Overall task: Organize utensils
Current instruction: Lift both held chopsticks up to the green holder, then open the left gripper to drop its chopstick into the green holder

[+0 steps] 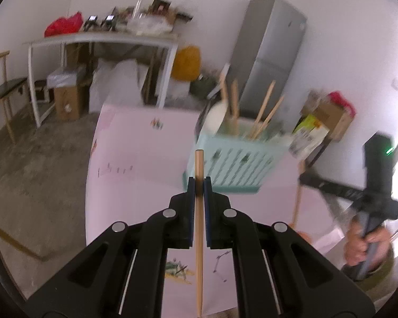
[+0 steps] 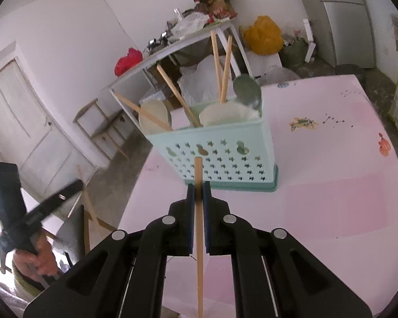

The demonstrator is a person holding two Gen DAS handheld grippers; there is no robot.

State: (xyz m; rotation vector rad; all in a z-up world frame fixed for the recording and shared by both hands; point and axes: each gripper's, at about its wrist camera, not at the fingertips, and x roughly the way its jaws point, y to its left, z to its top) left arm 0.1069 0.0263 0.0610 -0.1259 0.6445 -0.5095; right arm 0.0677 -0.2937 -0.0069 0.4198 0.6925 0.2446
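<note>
Both grippers were mid-carry, each clamped on a single wooden chopstick. Left gripper (image 1: 199, 182) pinched its chopstick (image 1: 199, 238) lengthwise between the pads; right gripper (image 2: 198, 186) gripped the other chopstick (image 2: 199, 238) the same way. The mint-green perforated utensil caddy (image 2: 220, 159) stood ahead on the pink table (image 2: 331, 185), already holding several chopsticks and spoons. Table otherwise showed no loose utensils. Judged near the end: these two sticks remained to be dropped in.
</note>
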